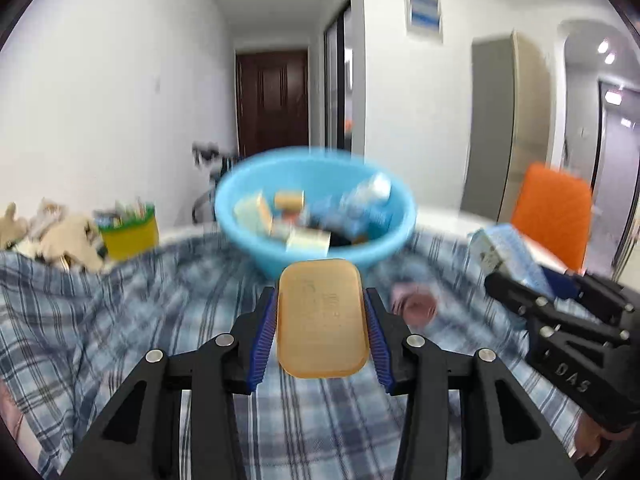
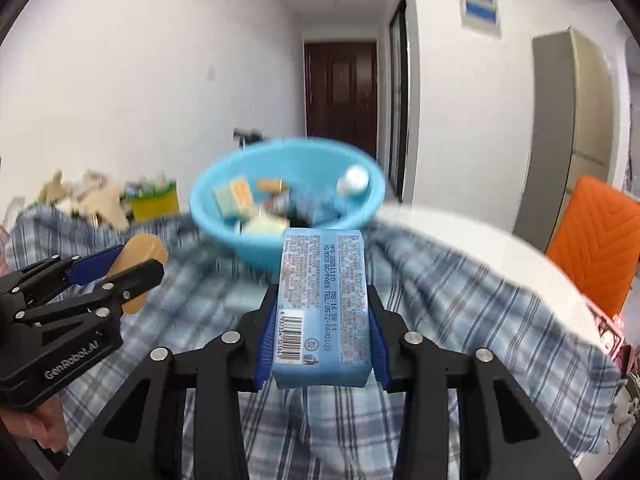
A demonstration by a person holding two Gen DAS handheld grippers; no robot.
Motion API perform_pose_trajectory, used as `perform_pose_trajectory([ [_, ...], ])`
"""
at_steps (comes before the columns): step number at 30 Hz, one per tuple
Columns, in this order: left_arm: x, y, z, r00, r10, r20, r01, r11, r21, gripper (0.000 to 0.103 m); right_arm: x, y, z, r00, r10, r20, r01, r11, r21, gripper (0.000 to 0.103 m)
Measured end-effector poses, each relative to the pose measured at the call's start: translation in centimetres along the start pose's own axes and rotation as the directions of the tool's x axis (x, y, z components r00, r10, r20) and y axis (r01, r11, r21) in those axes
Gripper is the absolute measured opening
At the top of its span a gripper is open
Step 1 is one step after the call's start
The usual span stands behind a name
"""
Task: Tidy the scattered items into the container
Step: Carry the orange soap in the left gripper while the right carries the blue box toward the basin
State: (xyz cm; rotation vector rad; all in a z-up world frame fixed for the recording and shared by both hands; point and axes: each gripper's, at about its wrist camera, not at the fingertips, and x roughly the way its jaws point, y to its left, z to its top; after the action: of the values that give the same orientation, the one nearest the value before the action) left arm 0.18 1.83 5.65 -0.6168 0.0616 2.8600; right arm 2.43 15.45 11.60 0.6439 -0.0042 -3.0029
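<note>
- The left gripper (image 1: pixel 320 320) is clamped on a tan soap bar (image 1: pixel 322 318); both blue pads press its long sides, and its long axis runs straight ahead toward the blue basin (image 1: pixel 256 252).
- The right gripper (image 2: pixel 322 322) is clamped on a light blue packet (image 2: pixel 323 304), printed side up with the barcode at the near end; its long axis also points ahead at the basin.
- Both things are held above the plaid cloth (image 1: pixel 160 304), on the near side of the basin; the packet sits right of the soap bar.
- A pinkish round thing (image 1: pixel 416 304), blurred, lies on the cloth just near-right of the basin.
- The basin stands on the cloth and holds small boxes and packets, too blurred to tell apart.
- Left of the basin stand a yellow box (image 1: pixel 128 236) and a plush toy (image 1: pixel 68 240).
- Right of the basin is an orange chair (image 1: pixel 554 220).
- Behind the basin is a dark door (image 1: pixel 272 100).
</note>
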Motion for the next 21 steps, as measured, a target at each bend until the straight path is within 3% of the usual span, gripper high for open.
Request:
perform_pose_trajectory([
  [3, -2.1, -0.2, 0.7, 0.993, 0.005, 0.116, -0.006, 1.0, 0.01, 0.045, -1.5, 0.0, 0.2, 0.997, 0.001, 0.083, 0.0, 1.0, -0.013, 0.038],
  [7, -3.3, -0.8, 0.7, 0.983, -0.014, 0.183, 0.004, 0.998, 0.057, 0.045, -2.5, 0.2, 0.2, 0.992, 0.007, 0.127, -0.005, 1.0, -0.016, 0.038],
  [10, -2.9, -0.9, 0.4, 0.988, 0.005, 0.157, -0.014, 0.998, 0.056, 0.045, -2.3, 0.0, 0.0, 0.994, 0.01, 0.105, -0.011, 1.0, 0.013, 0.038],
  [14, -2.0, 0.0, -0.3, 0.994, -0.022, 0.106, 0.022, 1.0, -0.001, 0.045, -1.8, 0.1, -0.7, 0.995, -0.031, 0.095, 0.031, 0.999, 0.008, 0.038],
  [21, -1.0, 0.5, -1.1, 0.998, -0.005, 0.07, 0.006, 1.0, -0.004, 0.045, -0.1, -0.2, -2.2, 1.0, -0.017, 0.004, 0.017, 0.999, 0.03, 0.038],
])
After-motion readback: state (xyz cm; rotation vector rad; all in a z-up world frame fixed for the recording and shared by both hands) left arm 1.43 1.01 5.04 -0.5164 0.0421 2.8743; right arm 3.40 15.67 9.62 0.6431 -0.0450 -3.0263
